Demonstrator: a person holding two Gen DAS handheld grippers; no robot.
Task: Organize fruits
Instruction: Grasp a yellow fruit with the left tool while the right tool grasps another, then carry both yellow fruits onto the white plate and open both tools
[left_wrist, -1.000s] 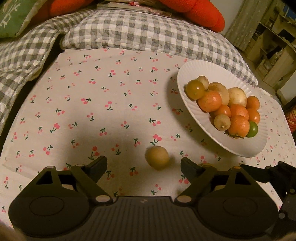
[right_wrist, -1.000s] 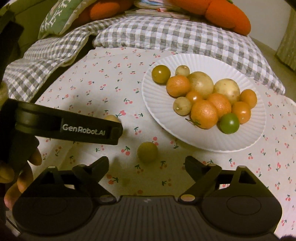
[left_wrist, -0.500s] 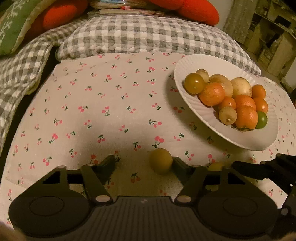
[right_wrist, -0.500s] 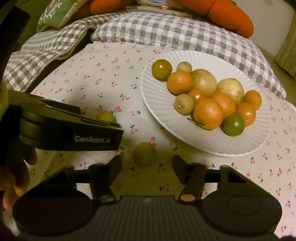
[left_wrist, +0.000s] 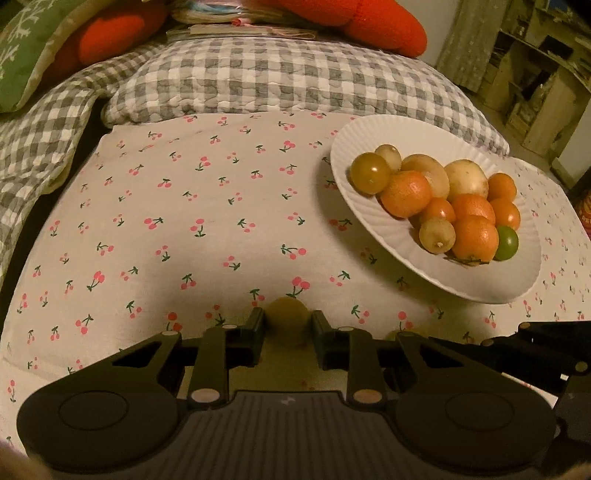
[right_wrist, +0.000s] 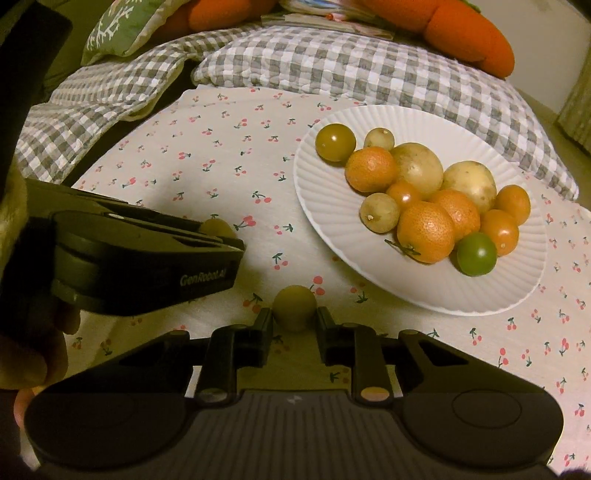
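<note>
A white paper plate (left_wrist: 402, 240) (right_wrist: 325, 218) at the right holds several oranges, yellowish fruits and a green one. My left gripper (left_wrist: 288, 325) is shut on a small yellow-green fruit (left_wrist: 287, 318) that rests on the cherry-print cloth. My right gripper (right_wrist: 294, 319) is shut on another small yellow-green fruit (right_wrist: 294, 304), also on the cloth, just in front of the plate. The left gripper's body shows in the right wrist view (right_wrist: 147, 262), with its fruit (right_wrist: 218, 228) peeking out behind it.
The cherry-print cloth (left_wrist: 207, 206) covers the surface. A grey checked quilt (left_wrist: 280, 77) lies behind it, with orange cushions (left_wrist: 373, 26) and a green pillow (left_wrist: 22, 55). Wooden shelves (left_wrist: 546, 81) stand at the far right.
Both grippers moved forward and closed, each around its own small yellow-green fruit on the cloth. The plate and its fruits have not moved.
</note>
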